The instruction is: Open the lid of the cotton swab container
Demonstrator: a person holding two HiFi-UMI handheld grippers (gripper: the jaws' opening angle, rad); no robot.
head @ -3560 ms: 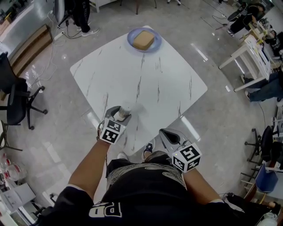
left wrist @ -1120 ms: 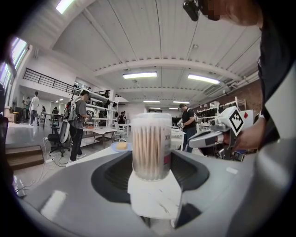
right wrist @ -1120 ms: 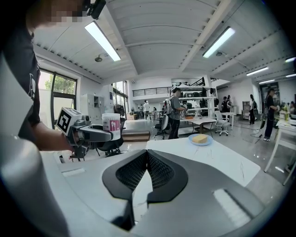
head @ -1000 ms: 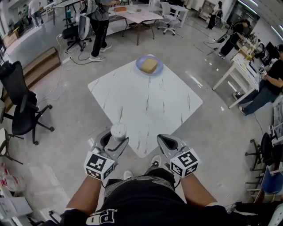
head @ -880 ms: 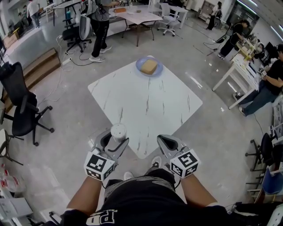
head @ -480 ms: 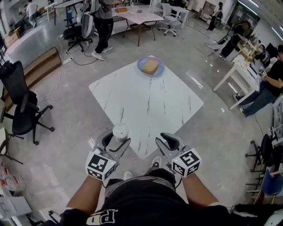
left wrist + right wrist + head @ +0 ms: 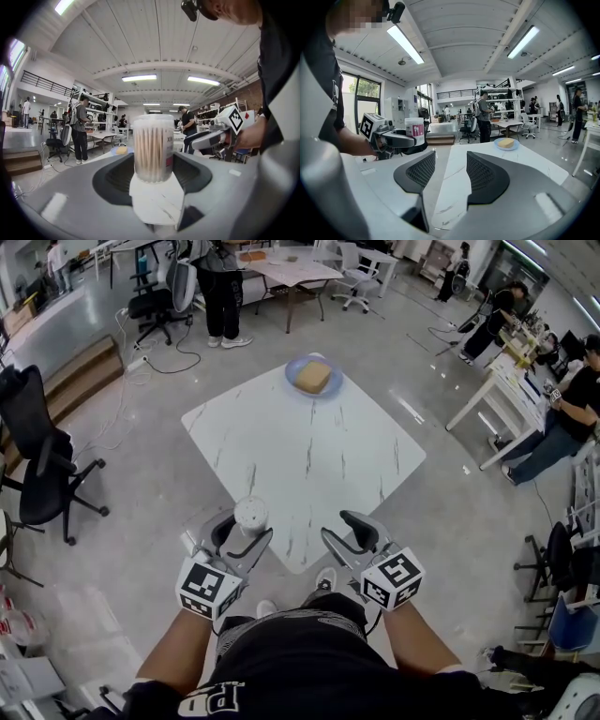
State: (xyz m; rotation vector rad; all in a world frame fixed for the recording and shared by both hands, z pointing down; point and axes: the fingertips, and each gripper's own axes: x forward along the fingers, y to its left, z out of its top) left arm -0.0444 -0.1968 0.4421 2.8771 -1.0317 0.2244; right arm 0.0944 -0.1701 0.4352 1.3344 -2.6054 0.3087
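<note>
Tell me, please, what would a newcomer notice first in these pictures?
First comes the clear cotton swab container, upright with its lid on, gripped by the left gripper near the close corner of the white marble table. Beside it the right gripper is empty, and its jaws have just been opening. On the table's far corner a blue plate holds a tan block.

Overhead strip lights [image 7: 405, 44] shine on glossy grey floor [image 7: 122, 521], marbled white table [image 7: 309, 437], seemingly brick wall [image 7: 246, 91].
</note>
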